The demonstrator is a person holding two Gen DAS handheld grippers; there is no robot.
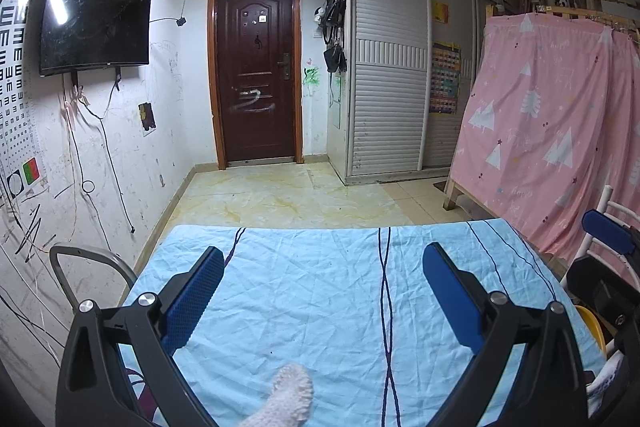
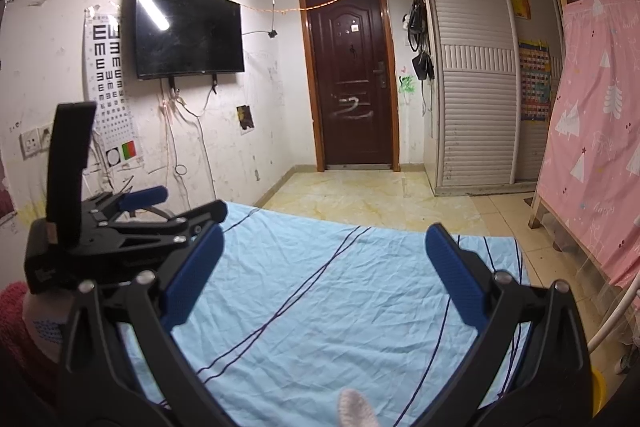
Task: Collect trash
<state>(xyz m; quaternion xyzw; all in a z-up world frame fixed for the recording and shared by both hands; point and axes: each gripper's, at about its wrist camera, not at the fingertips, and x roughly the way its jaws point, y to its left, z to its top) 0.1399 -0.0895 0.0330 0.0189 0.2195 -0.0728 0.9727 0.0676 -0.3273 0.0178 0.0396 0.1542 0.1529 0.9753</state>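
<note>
My left gripper [image 1: 322,259] is open and empty, held above a table covered with a light blue cloth [image 1: 312,291]. My right gripper [image 2: 324,241] is open and empty above the same cloth [image 2: 320,291]. The left gripper also shows at the left of the right wrist view [image 2: 132,211], and the right gripper's blue finger shows at the right edge of the left wrist view [image 1: 608,237]. A white fuzzy object [image 1: 286,401] pokes up at the near edge of the cloth; it also shows in the right wrist view [image 2: 356,409]. No other loose item shows on the cloth.
A metal chair back [image 1: 86,267] stands at the table's left by the scribbled wall. A pink curtain on a wooden frame [image 1: 552,131] is at the right, with a white chair frame [image 2: 616,311] and a yellow object [image 1: 594,327] below. A brown door [image 1: 258,67] lies beyond the tiled floor.
</note>
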